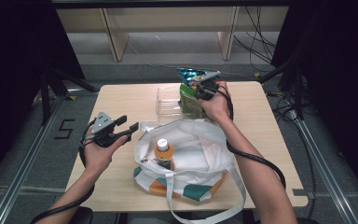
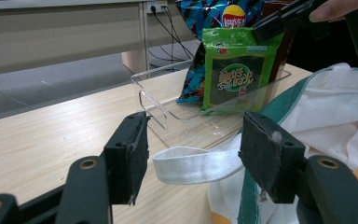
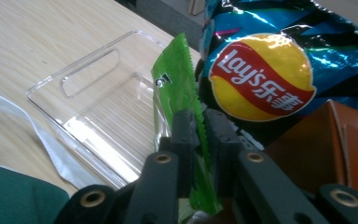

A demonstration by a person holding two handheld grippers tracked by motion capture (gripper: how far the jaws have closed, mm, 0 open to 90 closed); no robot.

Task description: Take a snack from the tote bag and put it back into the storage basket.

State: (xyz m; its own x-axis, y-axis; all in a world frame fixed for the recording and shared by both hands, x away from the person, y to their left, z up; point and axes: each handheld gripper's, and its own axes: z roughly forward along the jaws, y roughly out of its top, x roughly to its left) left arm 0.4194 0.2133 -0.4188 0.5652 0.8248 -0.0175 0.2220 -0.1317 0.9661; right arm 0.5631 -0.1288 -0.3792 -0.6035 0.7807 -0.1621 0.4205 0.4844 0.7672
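Green snack packet [image 1: 189, 99] stands upright in the clear plastic tray [image 1: 168, 100] at the upper middle of the high view, with a blue chip bag [image 1: 192, 73] just behind it. The right gripper [image 1: 200, 89] sits at the packet's top edge, the person's hand wrapped around it. Lower in that frame a white tote bag [image 1: 186, 158] lies open on the wooden table [image 1: 261, 140], an orange-capped bottle [image 1: 163, 151] upright inside it. At the left, the left gripper [image 1: 128, 126] hangs above the tabletop just beside the bag's rim, its jaws spread with nothing between them.

From the left gripper view, the two black jaws stand well apart at the bottom of the frame; the tote's white strap [image 2: 193, 163] loops between them farther off, untouched by the pads. The green packet [image 2: 235, 74] is at upper right in the tray [image 2: 154, 100], the other gripper pinching its top corner.

From the right gripper view, the jaws at bottom centre are closed on the packet's [image 3: 179, 88] crimped edge, the foil sandwiched between the pads. The chip bag's [image 3: 265, 74] red and yellow logo fills the upper right, and the tray [image 3: 98, 107] lies at the left.
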